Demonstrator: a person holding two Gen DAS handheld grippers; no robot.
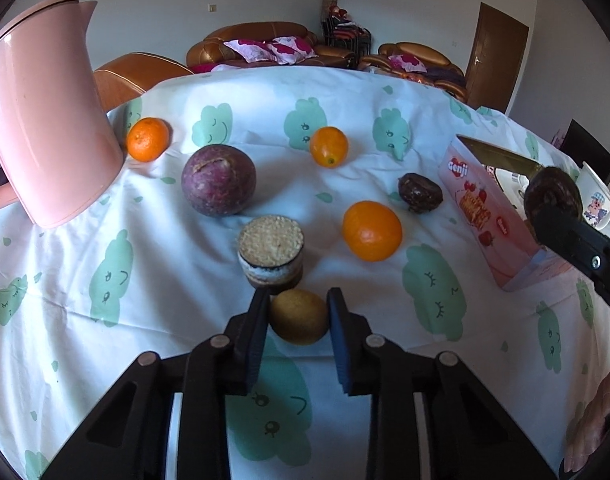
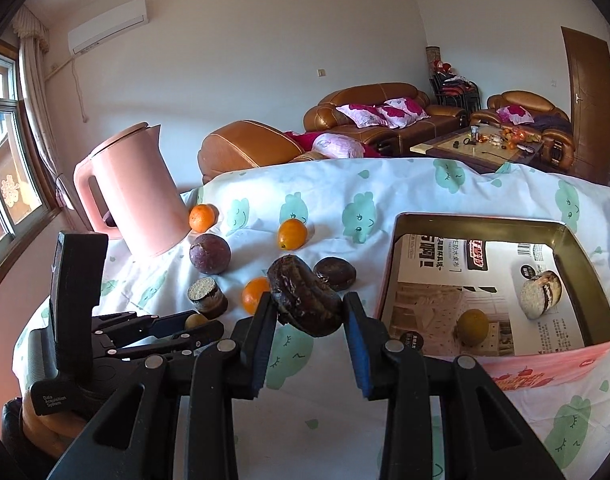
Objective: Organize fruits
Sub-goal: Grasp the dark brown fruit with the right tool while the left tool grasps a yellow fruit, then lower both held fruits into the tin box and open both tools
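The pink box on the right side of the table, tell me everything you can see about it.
The pink box is an open, lidless rectangular tin with gold-coloured inner walls and pink outer sides printed with red strawberries and the word "denji". It rests on the cloud-print tablecloth. A printed paper sheet lines its floor, and one yellow fruit lies inside on it. The right hand-held gripper holds a dark wrinkled fruit just left of the box, not touching it.

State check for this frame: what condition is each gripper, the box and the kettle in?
Left gripper: open, straddling a yellow fruit on the cloth.
Right gripper: shut on a dark wrinkled fruit, lifted.
Box: open, one yellow fruit inside.
Kettle: lid closed.
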